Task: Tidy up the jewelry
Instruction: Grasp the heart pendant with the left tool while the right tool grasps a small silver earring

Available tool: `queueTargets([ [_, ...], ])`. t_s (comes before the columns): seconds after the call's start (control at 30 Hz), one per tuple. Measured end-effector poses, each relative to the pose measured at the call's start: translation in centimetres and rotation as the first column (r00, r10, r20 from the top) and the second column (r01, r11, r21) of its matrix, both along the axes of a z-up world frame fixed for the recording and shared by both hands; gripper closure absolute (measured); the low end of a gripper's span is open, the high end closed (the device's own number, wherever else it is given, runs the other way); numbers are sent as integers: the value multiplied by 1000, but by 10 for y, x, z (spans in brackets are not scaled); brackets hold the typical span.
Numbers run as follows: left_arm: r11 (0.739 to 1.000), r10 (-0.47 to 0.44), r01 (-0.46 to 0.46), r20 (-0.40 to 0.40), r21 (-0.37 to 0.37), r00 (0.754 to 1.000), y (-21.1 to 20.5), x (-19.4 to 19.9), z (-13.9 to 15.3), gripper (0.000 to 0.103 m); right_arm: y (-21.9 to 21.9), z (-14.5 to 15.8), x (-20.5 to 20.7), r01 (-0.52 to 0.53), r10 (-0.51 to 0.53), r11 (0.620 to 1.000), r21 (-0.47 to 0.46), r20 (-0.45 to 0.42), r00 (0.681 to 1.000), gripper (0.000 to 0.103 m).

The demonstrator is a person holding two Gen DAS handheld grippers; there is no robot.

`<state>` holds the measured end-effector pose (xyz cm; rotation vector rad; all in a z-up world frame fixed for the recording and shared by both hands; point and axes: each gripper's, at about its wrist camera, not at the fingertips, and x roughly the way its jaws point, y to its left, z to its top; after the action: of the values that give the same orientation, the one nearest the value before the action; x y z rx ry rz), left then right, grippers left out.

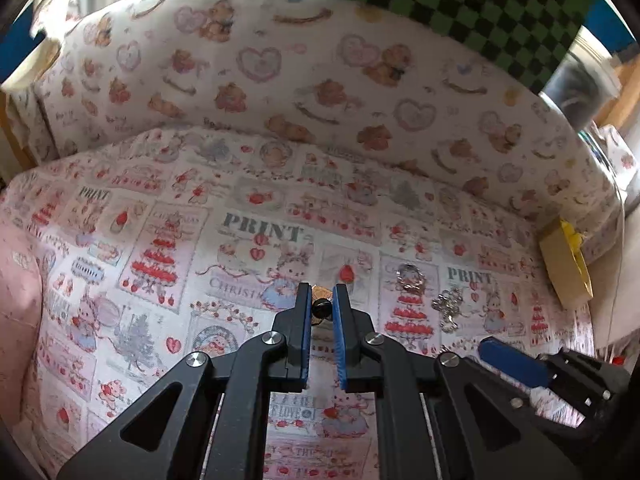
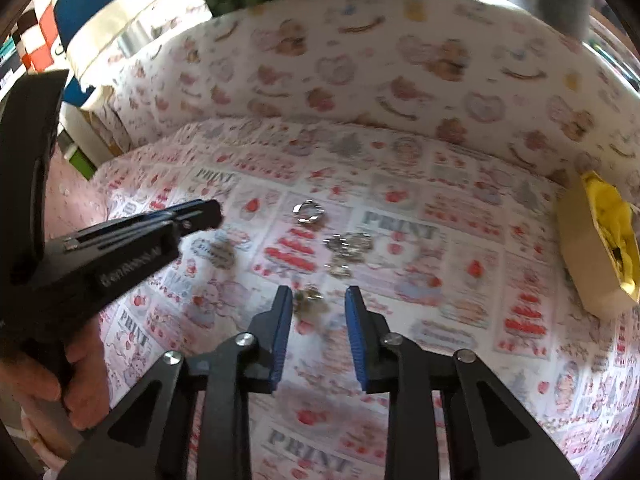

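Observation:
Several silver jewelry pieces lie on a printed cloth. In the left wrist view my left gripper has its jaws nearly closed around a small dark-and-gold piece, with a narrow gap showing. A silver ring and a silver chain piece lie to its right. In the right wrist view my right gripper is open above a small silver piece. A ring and a silver cluster lie farther ahead. The left gripper shows at the left.
A cream box with yellow lining stands at the right edge; it also shows in the left wrist view. A padded wall with bear and heart print runs along the back. A green checkered board stands behind.

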<state>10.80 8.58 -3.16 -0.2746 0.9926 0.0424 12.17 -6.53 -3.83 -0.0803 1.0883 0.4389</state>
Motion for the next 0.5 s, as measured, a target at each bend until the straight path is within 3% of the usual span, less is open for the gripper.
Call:
queueTargets([
  [0.13, 999, 37, -38, 23, 39, 999, -3, 1, 1, 94, 10, -10, 8, 0, 0, 1000, -30, -31, 1000, 86],
  [0.17, 998, 41, -42, 28, 36, 999, -2, 0, 2, 94, 8, -14, 10, 9, -10, 1000, -27, -51, 999, 93],
  [0.23, 999, 39, -39, 27, 23, 999, 0, 0, 3, 94, 3, -11, 7, 27, -26, 1000, 1, -50, 998, 94],
  [0.5, 998, 2, -6, 72, 55, 997, -17, -5, 9, 94, -54, 9, -10, 98, -99, 995, 11, 77, 992, 95],
])
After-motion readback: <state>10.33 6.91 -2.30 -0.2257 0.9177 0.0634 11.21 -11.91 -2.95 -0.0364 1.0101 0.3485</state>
